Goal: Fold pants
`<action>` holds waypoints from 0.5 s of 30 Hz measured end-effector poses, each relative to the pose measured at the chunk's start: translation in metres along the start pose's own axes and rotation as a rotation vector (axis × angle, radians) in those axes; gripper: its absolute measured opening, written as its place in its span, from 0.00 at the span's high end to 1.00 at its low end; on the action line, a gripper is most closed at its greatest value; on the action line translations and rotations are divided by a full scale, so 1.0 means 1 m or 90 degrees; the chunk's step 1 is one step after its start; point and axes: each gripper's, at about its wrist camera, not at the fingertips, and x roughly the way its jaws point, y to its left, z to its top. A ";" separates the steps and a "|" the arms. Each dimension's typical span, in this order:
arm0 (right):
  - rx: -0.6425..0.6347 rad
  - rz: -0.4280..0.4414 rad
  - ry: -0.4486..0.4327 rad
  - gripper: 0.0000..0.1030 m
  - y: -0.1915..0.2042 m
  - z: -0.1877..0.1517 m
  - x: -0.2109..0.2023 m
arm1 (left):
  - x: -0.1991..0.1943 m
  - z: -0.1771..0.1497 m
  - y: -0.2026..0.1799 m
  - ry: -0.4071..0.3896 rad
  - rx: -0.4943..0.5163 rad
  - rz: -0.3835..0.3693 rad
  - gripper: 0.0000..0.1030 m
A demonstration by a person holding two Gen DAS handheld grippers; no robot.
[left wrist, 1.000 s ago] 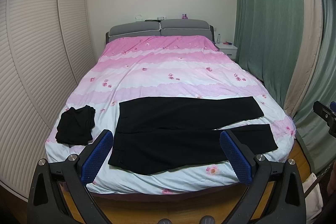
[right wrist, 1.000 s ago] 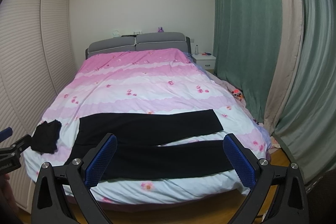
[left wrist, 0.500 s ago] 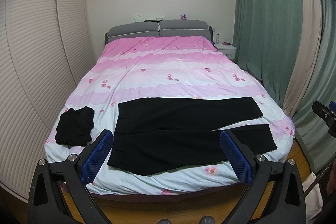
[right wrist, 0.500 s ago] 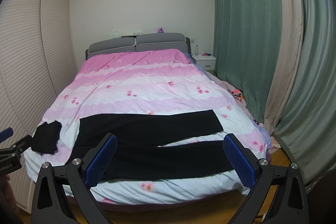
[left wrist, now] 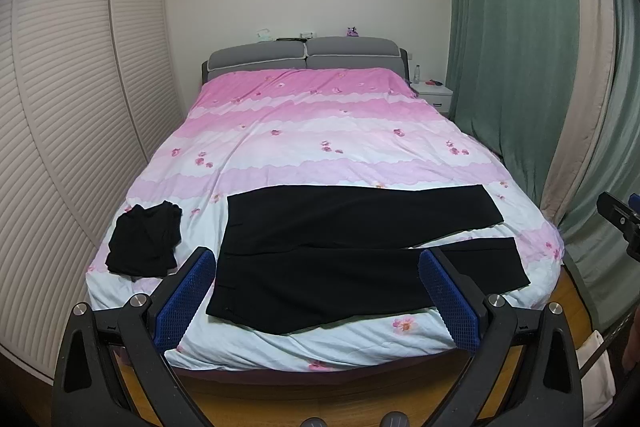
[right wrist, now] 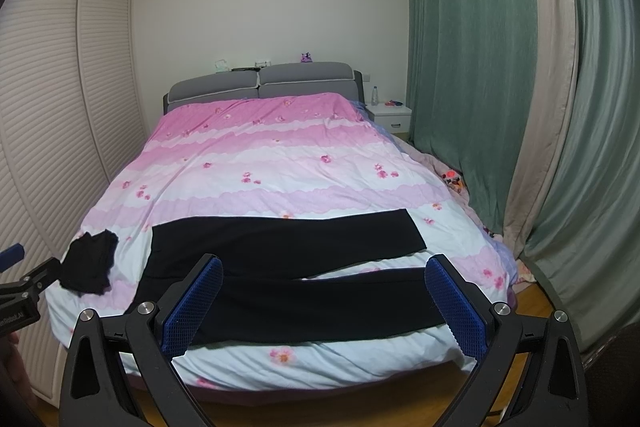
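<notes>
- The black pants (left wrist: 352, 259) lie spread flat across the foot of the bed (left wrist: 320, 131), waistband toward the wardrobe side, both legs stretched toward the curtain side and slightly parted at the hems.
- No fold shows yet; by the look of it the whole task is ahead.
- The left gripper (left wrist: 316, 301) hangs short of the bed, jaws wide apart and empty.
- The right gripper (right wrist: 324, 307) hangs likewise, apart, holding nothing.
- A small dark garment (left wrist: 144, 241) sits bundled just beside the waistband.

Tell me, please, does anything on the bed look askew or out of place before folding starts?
The black pants lie flat with legs splayed apart at the cuffs. A crumpled dark garment sits beside the waistband. Nothing looks damaged.
</notes>
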 end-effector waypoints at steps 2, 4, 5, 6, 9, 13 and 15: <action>0.001 0.000 0.000 0.01 0.000 0.000 0.002 | 0.000 0.000 0.000 0.000 0.000 0.000 0.00; 0.001 0.000 0.000 0.01 -0.001 -0.001 0.002 | 0.000 0.000 0.000 0.001 0.001 0.000 0.00; 0.001 0.000 0.001 0.01 -0.001 0.000 0.002 | 0.000 0.000 0.001 0.000 0.000 0.000 0.00; 0.002 0.000 0.001 0.01 0.000 0.000 0.002 | 0.000 0.000 0.001 0.000 0.000 0.000 0.00; 0.001 0.000 0.000 0.01 0.000 -0.001 0.002 | 0.000 0.000 0.001 0.000 0.001 0.000 0.00; 0.001 0.001 0.000 0.01 -0.002 -0.001 0.002 | 0.001 0.001 0.002 0.000 0.004 0.000 0.00; -0.003 0.003 -0.003 0.01 -0.001 0.000 0.002 | 0.004 0.004 0.001 0.004 0.002 0.006 0.00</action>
